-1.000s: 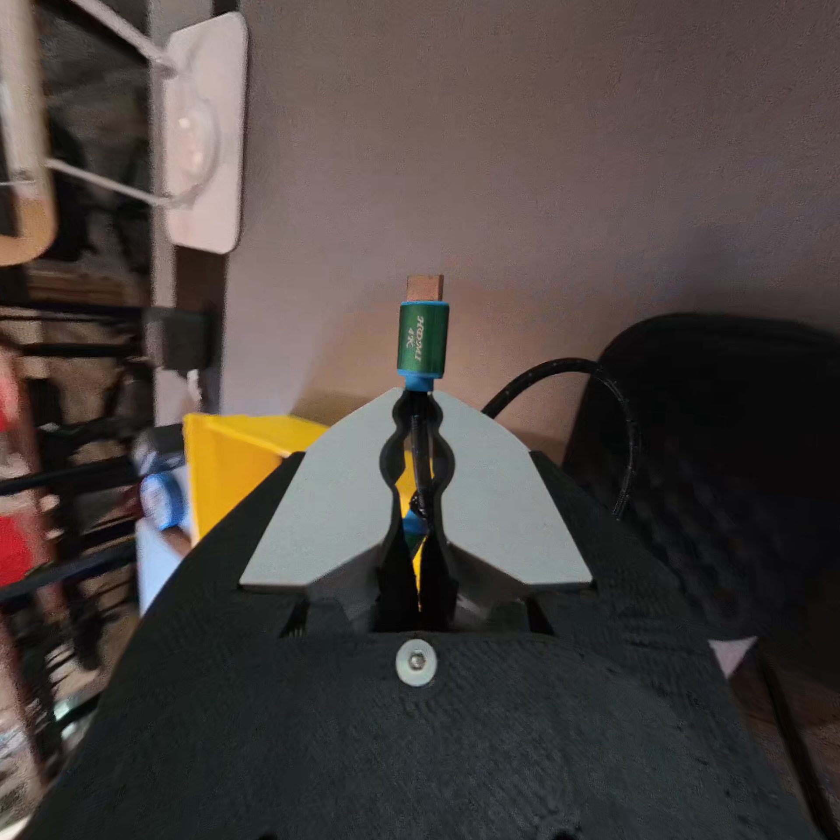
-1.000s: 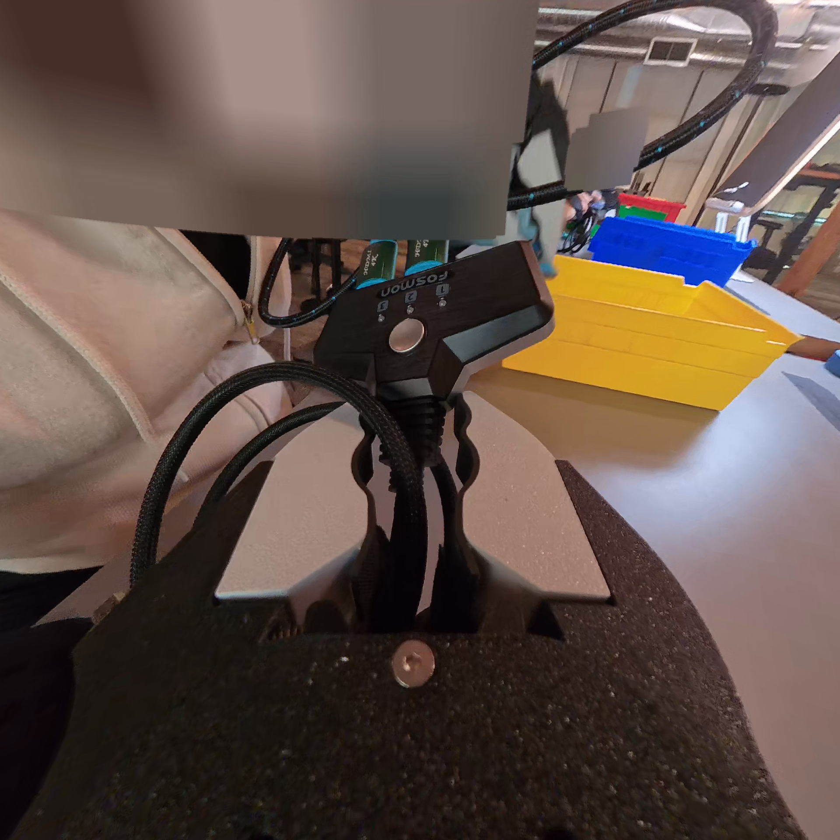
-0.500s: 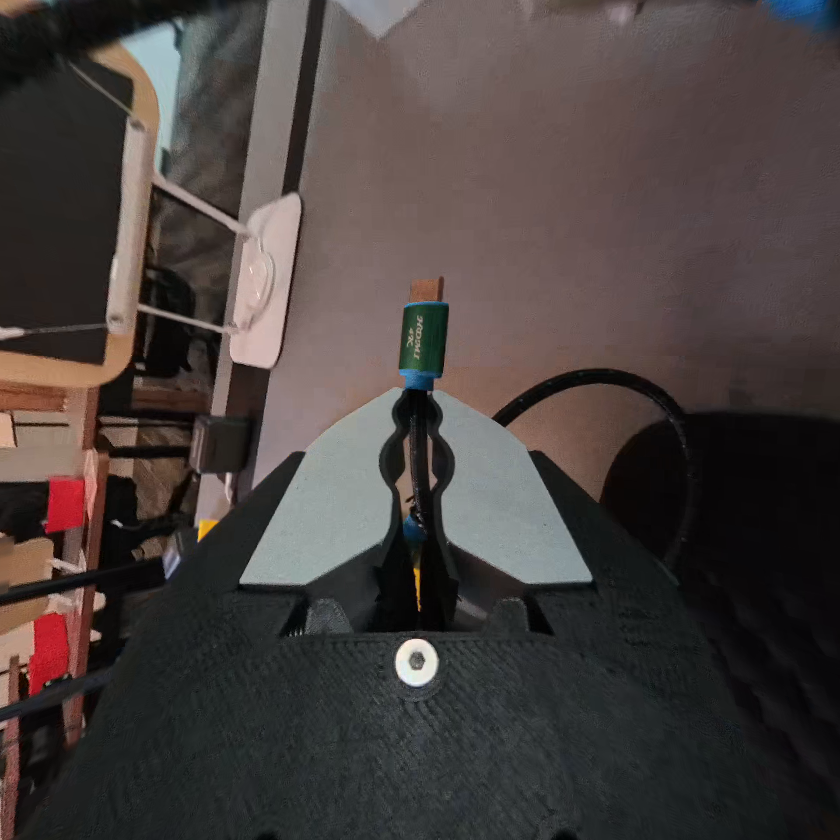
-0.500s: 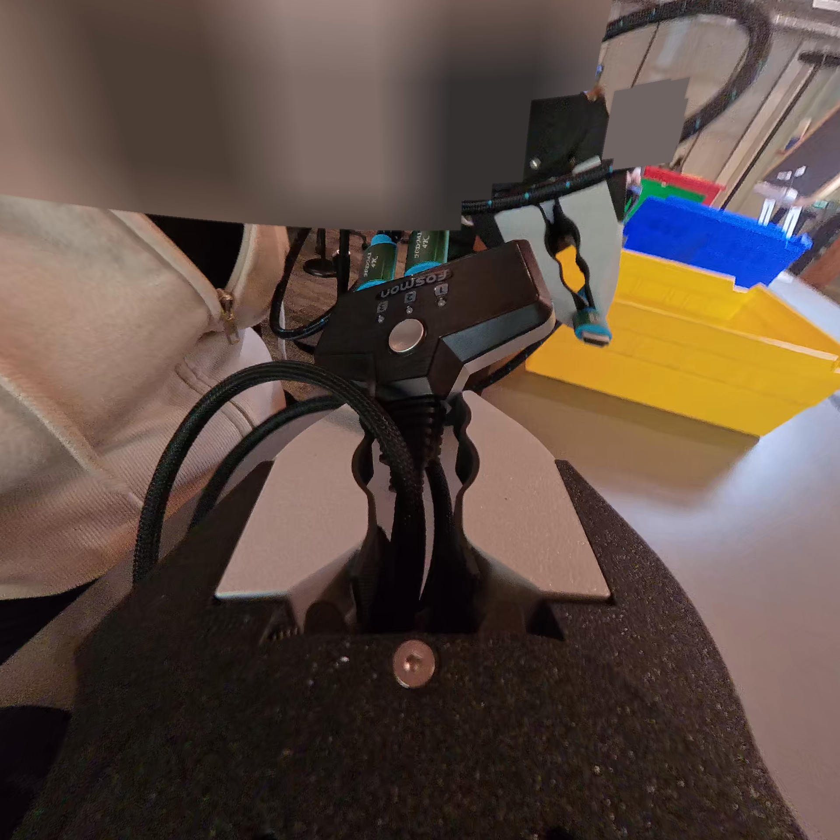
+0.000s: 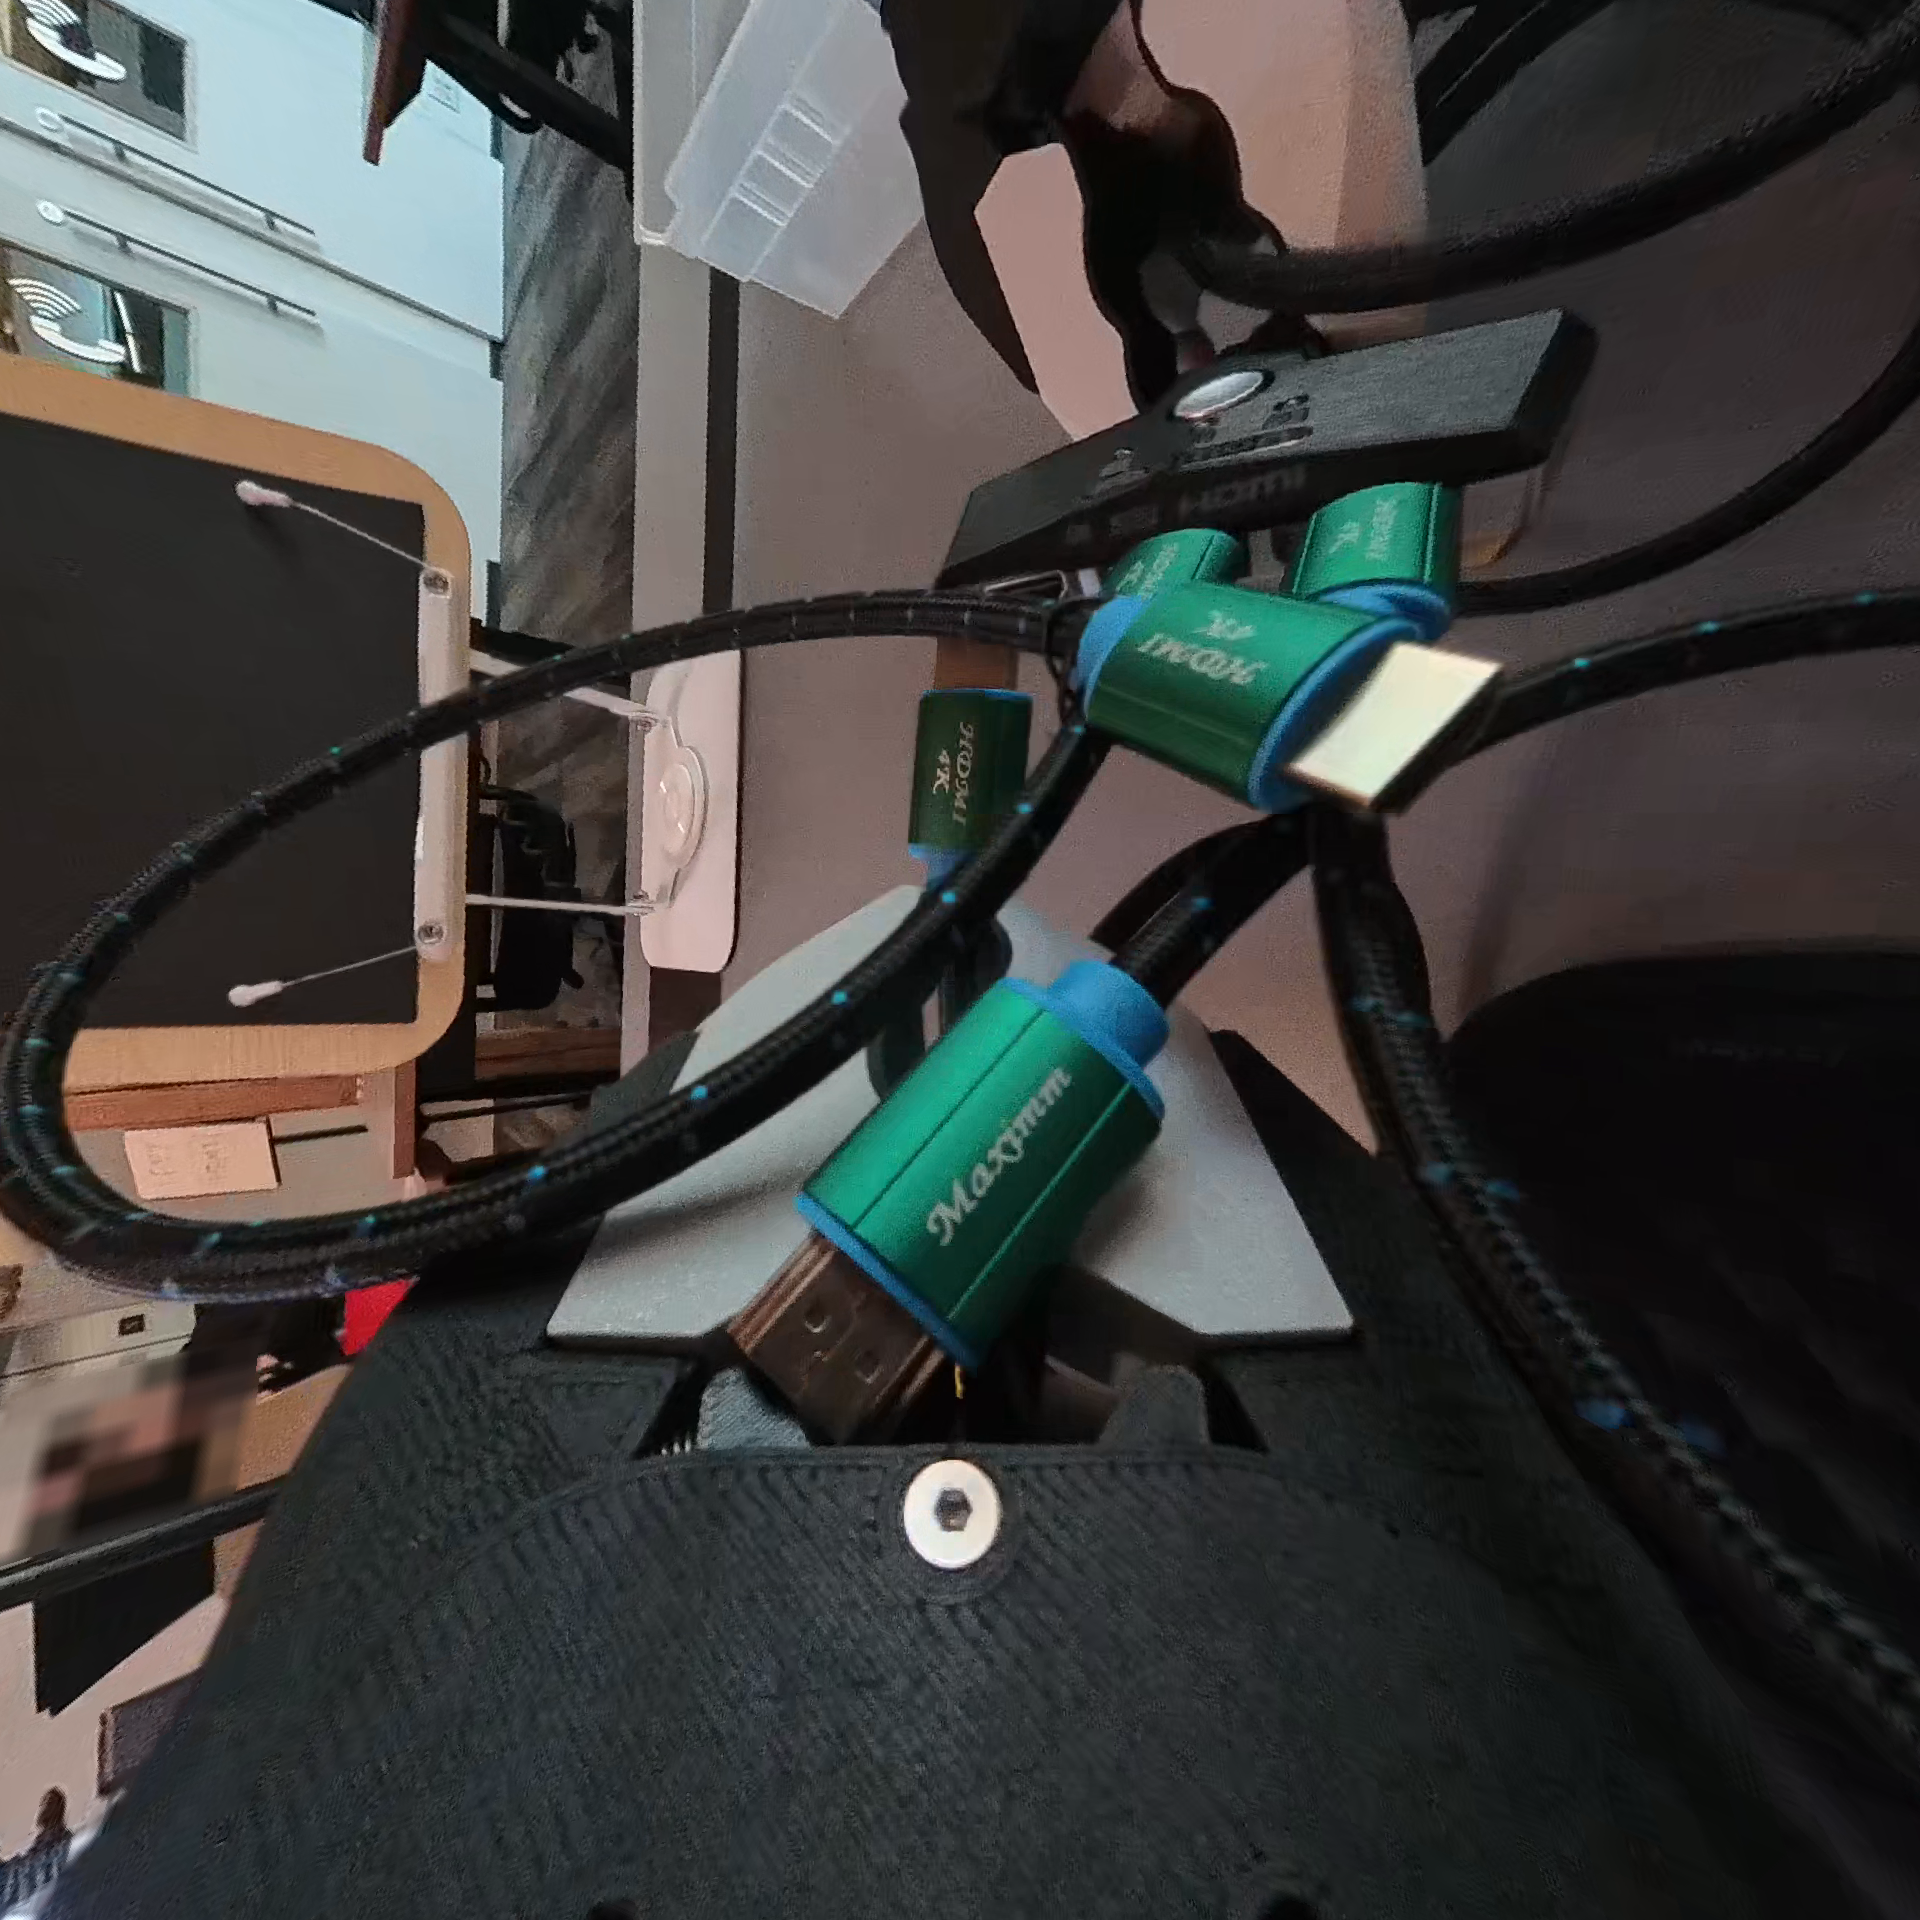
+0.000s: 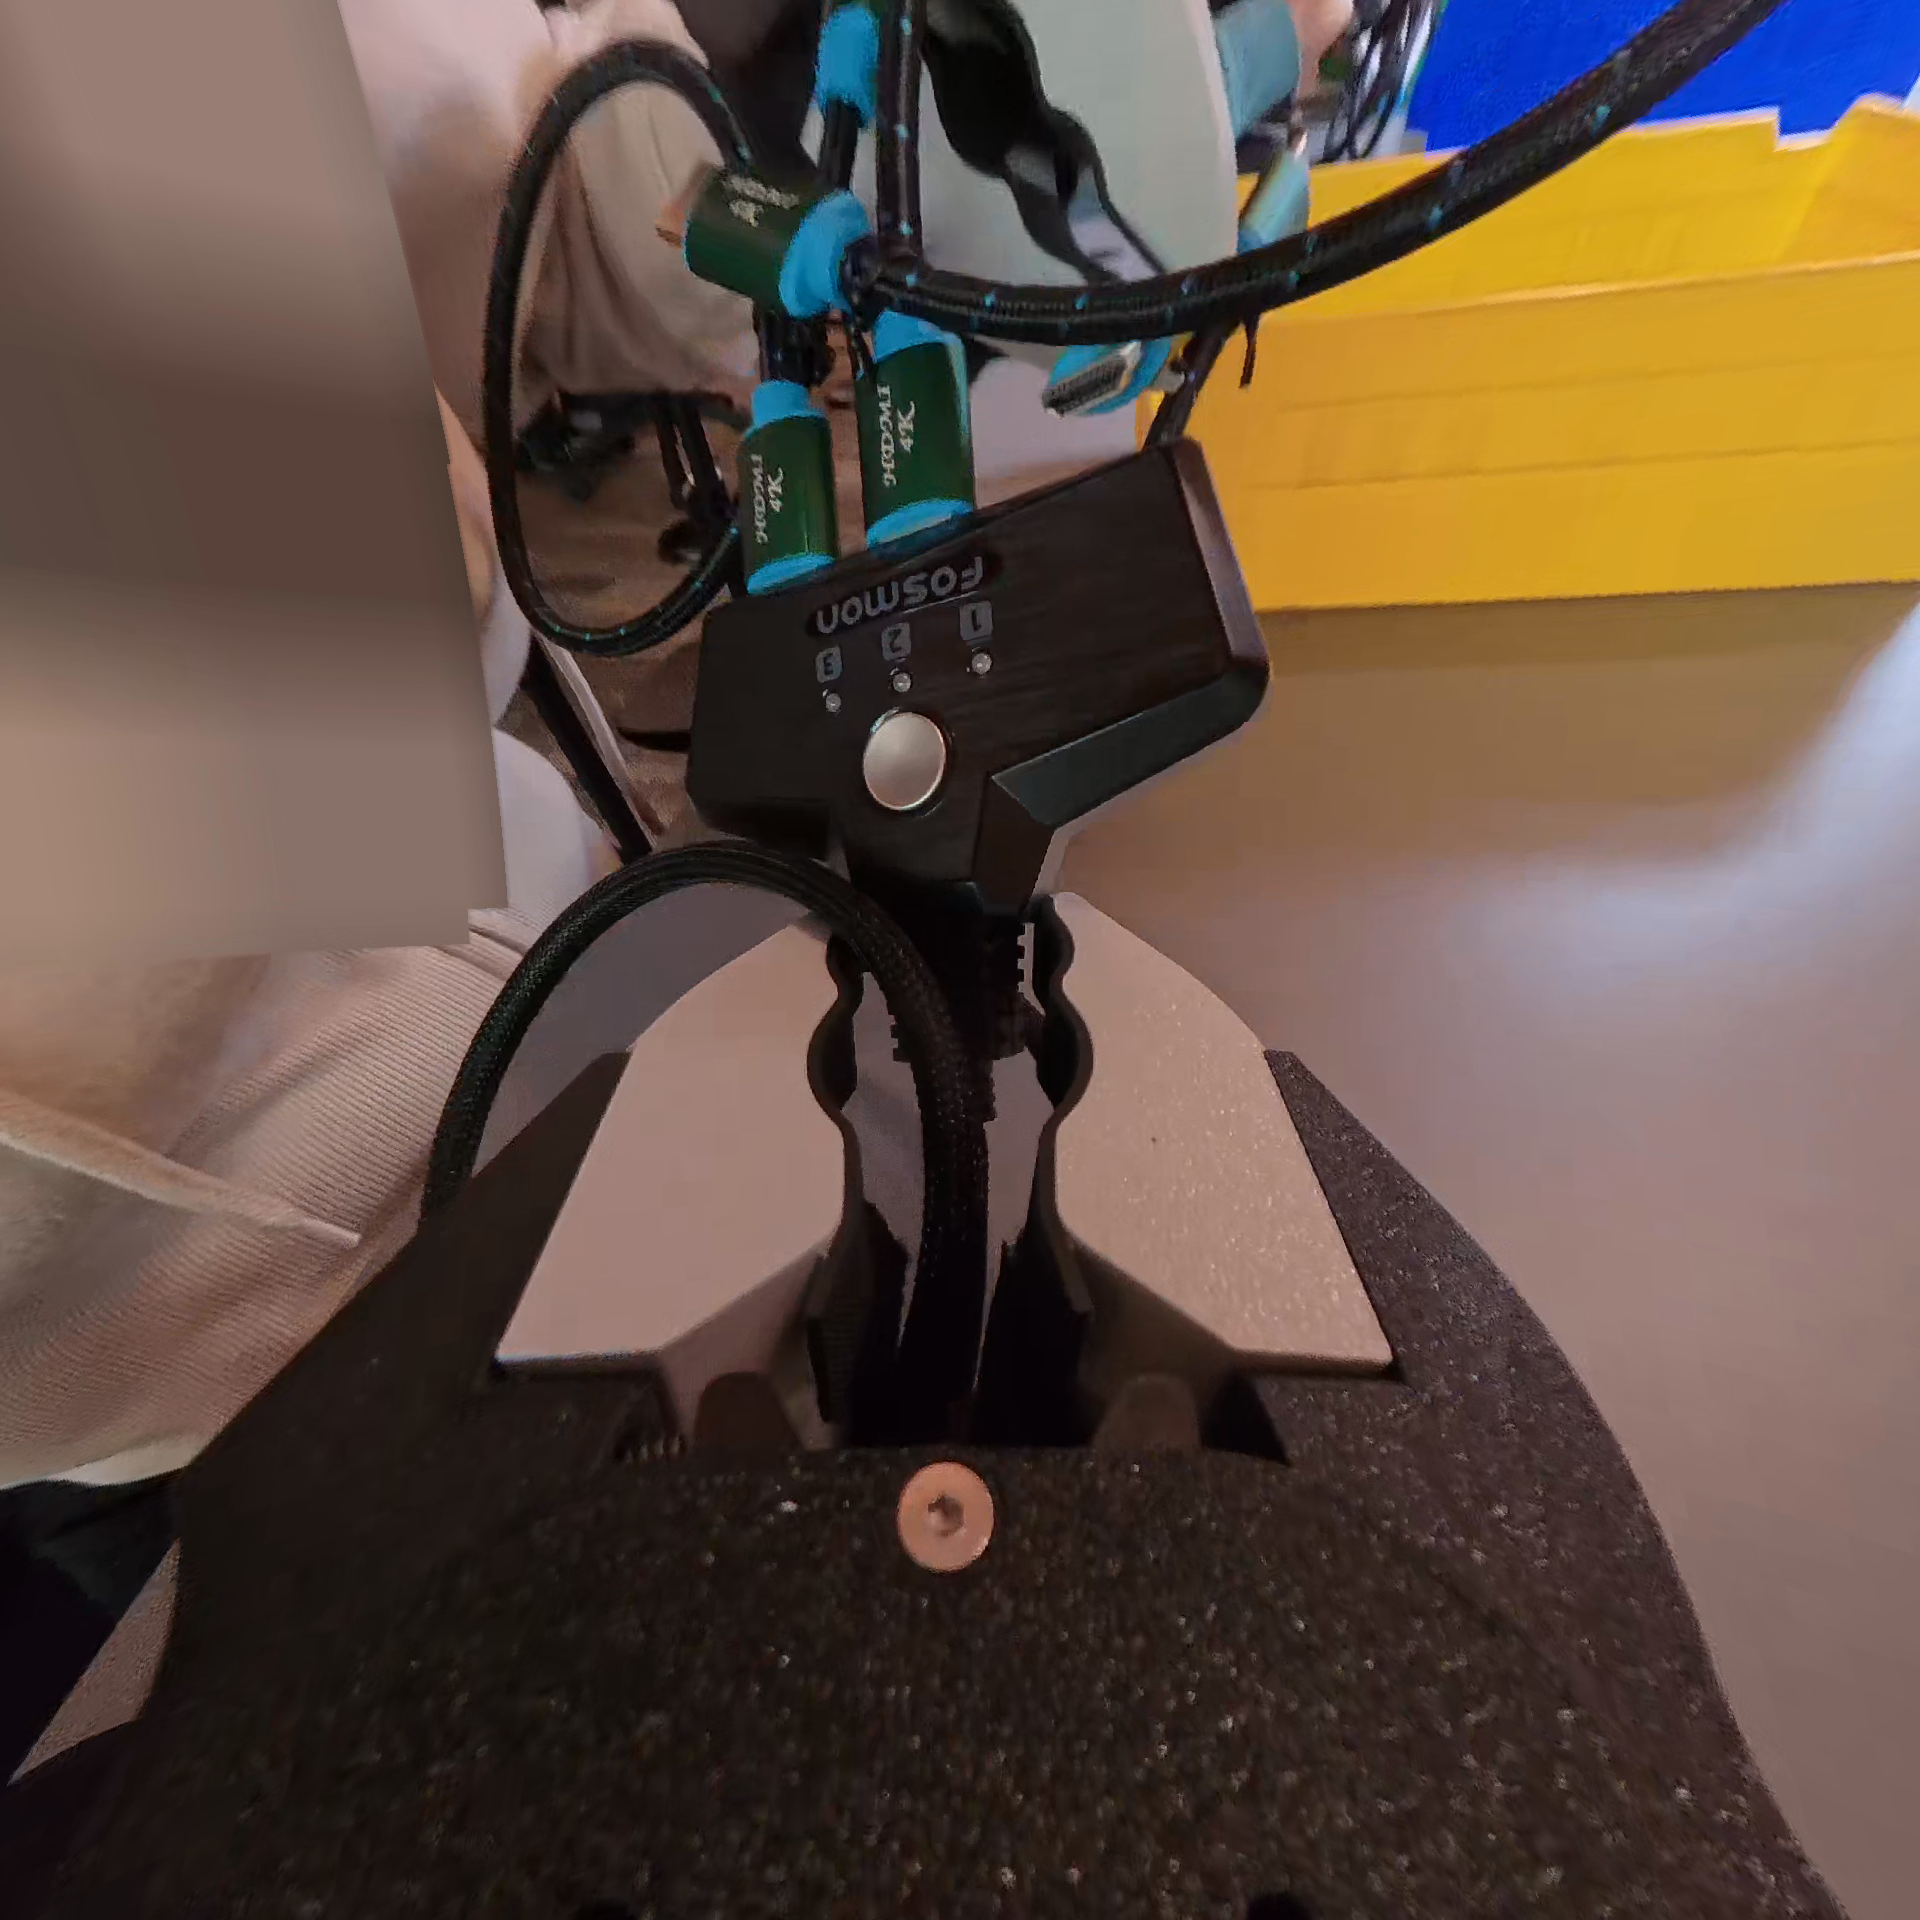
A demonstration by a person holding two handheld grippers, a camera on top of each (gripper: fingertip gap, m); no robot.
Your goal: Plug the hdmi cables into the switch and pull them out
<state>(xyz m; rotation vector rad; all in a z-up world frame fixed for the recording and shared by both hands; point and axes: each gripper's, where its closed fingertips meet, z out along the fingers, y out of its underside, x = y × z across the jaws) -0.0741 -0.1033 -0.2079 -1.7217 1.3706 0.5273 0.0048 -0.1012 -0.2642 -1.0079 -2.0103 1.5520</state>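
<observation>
Stretching behind everything, the grey table [image 6: 1558, 831] carries a yellow bin [image 6: 1610, 416]. Above it the right hand-held gripper [image 6: 940, 997] clamps the ribbed cable neck of the black switch [image 6: 997, 675], holding it off the table. Two green HDMI plugs [image 6: 914, 447] sit in its far edge. The left hand-held gripper [image 5: 961, 935] pinches a braided cable just below a green plug [image 5: 966, 774] near the switch [image 5: 1299, 447]; two loose plugs [image 5: 987, 1164] dangle over its fingers.
</observation>
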